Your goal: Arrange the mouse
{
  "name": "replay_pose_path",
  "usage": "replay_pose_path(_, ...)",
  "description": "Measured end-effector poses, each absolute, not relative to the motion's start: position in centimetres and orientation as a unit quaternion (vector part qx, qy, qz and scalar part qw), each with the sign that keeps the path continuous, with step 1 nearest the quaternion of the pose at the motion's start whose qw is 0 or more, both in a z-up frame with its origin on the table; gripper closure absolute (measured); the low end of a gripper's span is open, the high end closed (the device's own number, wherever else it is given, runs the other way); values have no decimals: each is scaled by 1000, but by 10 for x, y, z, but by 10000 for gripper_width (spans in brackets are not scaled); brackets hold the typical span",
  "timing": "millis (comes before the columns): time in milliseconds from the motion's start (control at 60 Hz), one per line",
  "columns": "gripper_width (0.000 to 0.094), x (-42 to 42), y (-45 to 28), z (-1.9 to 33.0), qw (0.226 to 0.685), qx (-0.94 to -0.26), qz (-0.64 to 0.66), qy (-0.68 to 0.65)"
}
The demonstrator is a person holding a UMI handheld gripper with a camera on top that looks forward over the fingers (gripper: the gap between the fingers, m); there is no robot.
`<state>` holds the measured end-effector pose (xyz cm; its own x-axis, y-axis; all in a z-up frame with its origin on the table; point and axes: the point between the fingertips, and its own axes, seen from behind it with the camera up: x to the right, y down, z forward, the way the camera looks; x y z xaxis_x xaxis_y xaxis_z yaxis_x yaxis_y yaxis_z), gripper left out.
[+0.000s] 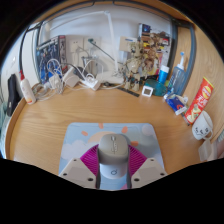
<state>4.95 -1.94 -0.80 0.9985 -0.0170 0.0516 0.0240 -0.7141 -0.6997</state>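
A grey-white mouse (111, 150) sits between my two fingers, its nose pointing away from me. My gripper (111, 160) is shut on it: the magenta pads (88, 158) touch both its sides with no gap showing. The mouse is over a grey mouse mat (85, 132) that lies on the wooden desk (40, 125), just ahead of the fingers. I cannot tell whether the mouse rests on the mat or is lifted off it.
Clutter lines the far edge of the desk: a white bottle (26, 90) at the left, a blue bottle (163, 78) and a small white cube (147, 90) right of centre, and a red-and-white pack (199, 100) at the right. Bare wood lies between the mat and the clutter.
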Motion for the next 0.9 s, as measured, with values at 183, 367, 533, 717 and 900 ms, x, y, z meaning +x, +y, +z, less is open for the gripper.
replay_pose_path(183, 467, 50, -22, -14, 372, -928, -19, 3)
replay_pose_path(367, 139, 51, -30, -11, 339, -940, -29, -11)
replay_pose_path(533, 65, 43, -40, 35, 345, -938, -26, -21)
replay_pose_path(717, 65, 43, -49, 139, 398, -916, -39, -4)
replay_pose_path(900, 66, 34, -57, 226, 462, -886, -29, 20)
